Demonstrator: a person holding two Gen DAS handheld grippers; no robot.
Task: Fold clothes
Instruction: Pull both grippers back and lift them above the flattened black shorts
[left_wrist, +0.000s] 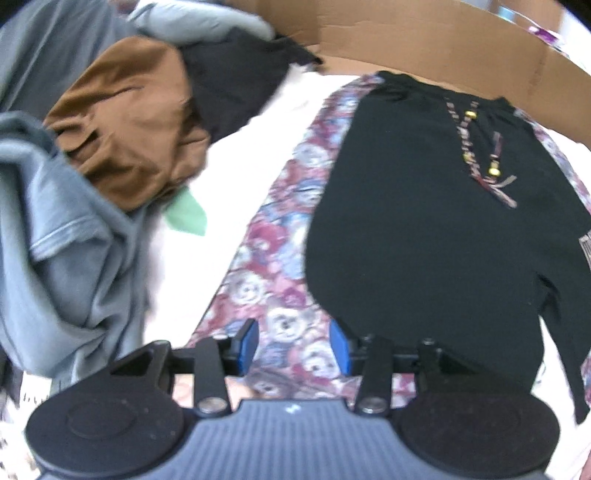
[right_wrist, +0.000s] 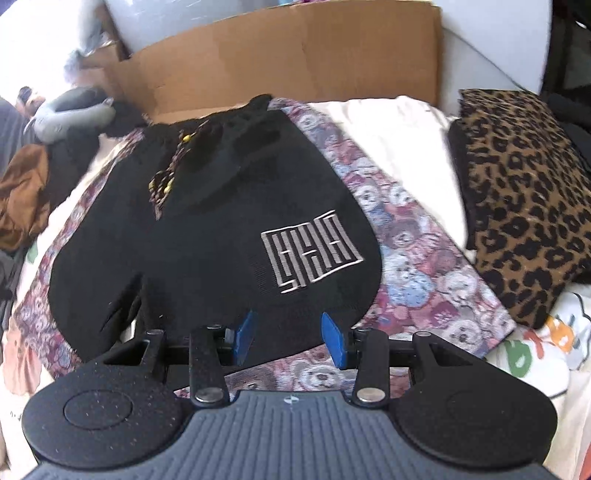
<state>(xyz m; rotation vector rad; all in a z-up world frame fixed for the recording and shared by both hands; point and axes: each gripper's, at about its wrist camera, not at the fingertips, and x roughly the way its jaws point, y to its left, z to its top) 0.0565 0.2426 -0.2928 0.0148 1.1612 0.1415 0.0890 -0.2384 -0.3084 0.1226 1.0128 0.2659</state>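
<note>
The left tongs (left_wrist: 293, 347) stand apart with nothing between their blue pads, hanging over the floral teddy-bear cloth (left_wrist: 266, 258) just beside the near left edge of the black shorts (left_wrist: 417, 221). The right tongs (right_wrist: 290, 341) are likewise apart and empty, poised over the near hem of the same shorts, below the grey line-pattern logo (right_wrist: 312, 251). The shorts lie spread flat on that patterned cloth, waistband towards the cardboard sheet (left_wrist: 424, 40) at the far side, with a drawstring (left_wrist: 480, 155) carrying small gold beads trailing down the front. They look like a soft, light knit: limp, not slippery, likely to sag and crease if lifted by a single point, and nothing in them seems fragile apart from the loose cord, which could snag. Judging by how they lie, the surest hold would be at two matching corners, one pair of tongs on each, either both ends of the hem or the hem and waistband along one side, pinching only the black cloth and not the patterned layer beneath. Off to the left sits a heap of other garments, among them a brown one (left_wrist: 125, 125) and a grey-blue one (left_wrist: 66, 258); a leopard-print cushion (right_wrist: 524, 199) rests to the right, well apart from the shorts.
</note>
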